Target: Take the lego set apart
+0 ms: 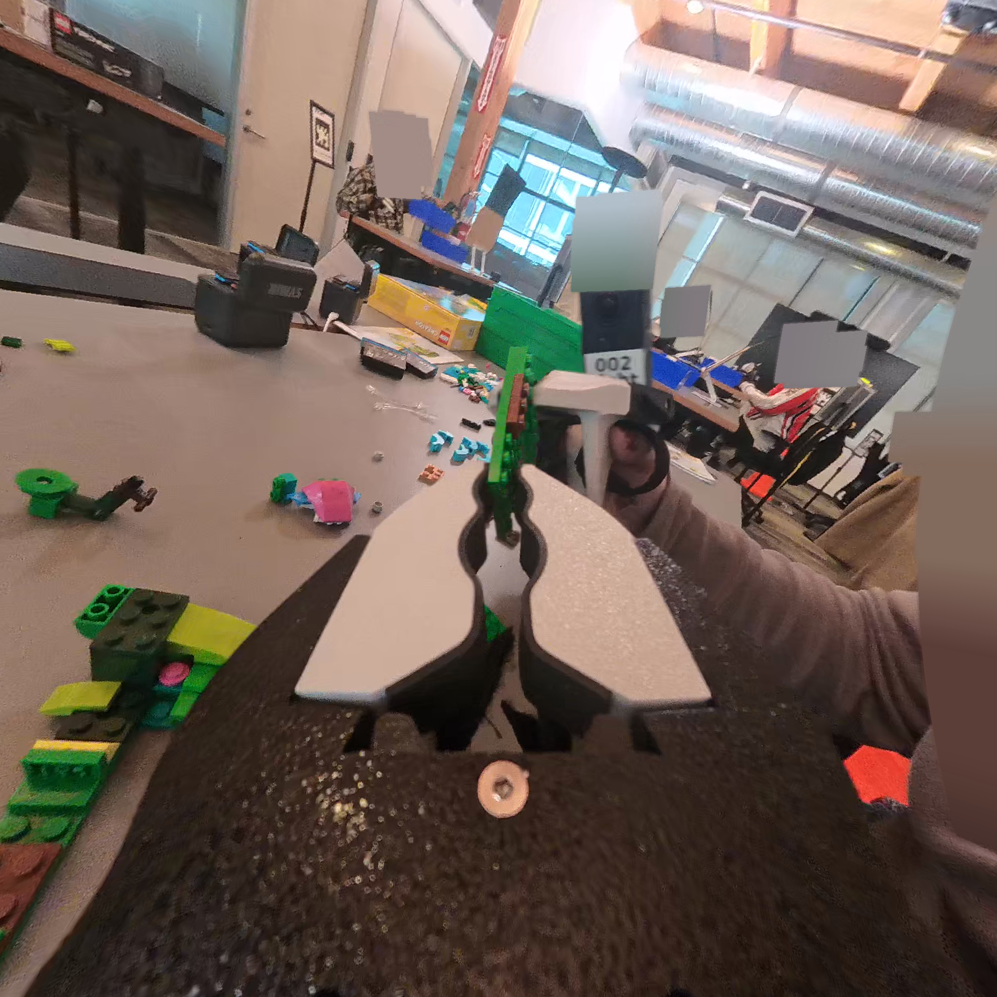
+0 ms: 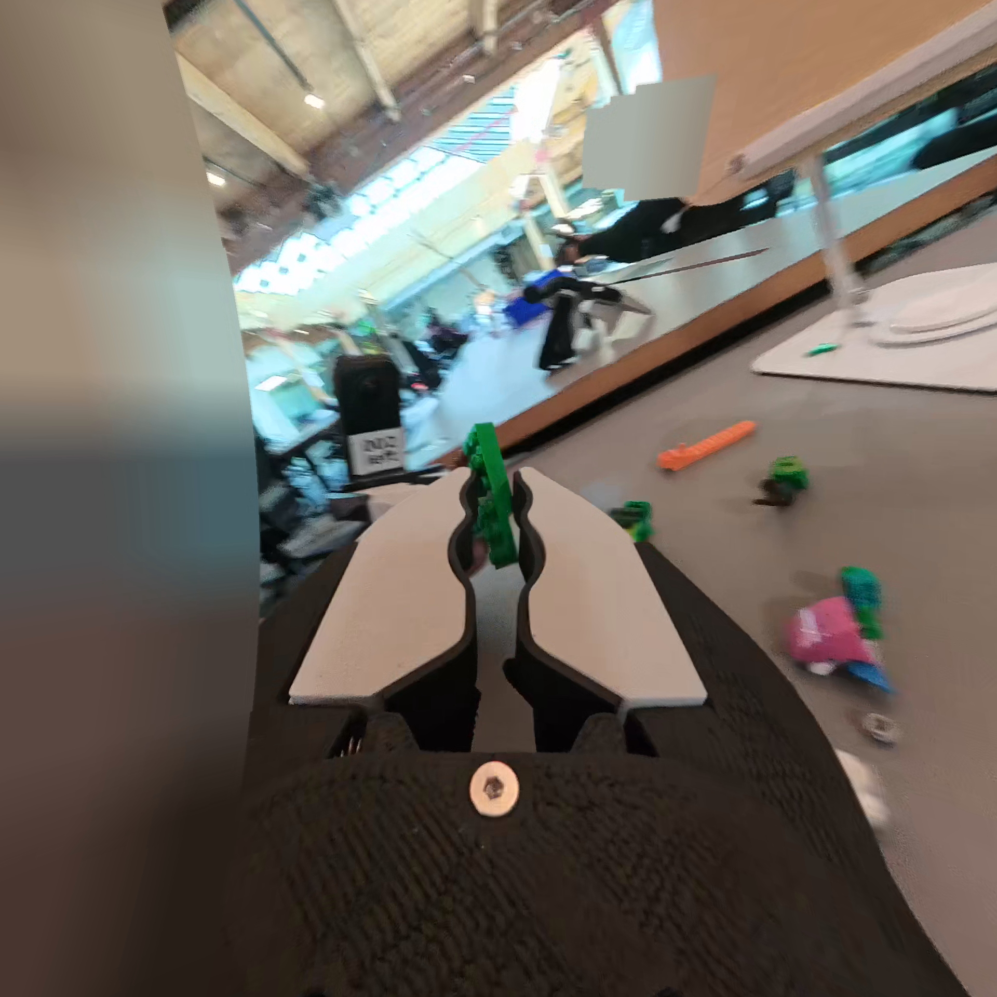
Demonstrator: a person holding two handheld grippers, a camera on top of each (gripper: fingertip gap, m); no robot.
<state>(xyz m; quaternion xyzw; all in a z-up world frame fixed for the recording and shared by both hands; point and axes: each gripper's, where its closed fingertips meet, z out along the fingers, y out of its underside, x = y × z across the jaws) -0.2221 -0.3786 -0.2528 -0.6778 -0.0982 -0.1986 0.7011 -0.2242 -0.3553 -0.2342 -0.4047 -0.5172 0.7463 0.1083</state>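
Left gripper is clamping the lower edge of the green lego plate, holding it upright above the grey table — right gripper is pinching the same plate's other edge.

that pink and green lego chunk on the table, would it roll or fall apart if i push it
The pink and green chunk looks faceted and lies on a flat side, so it would probably slide on the grey table, not roll. It seems built from several small bricks, so a hard shove might pop pieces off. Likely light.
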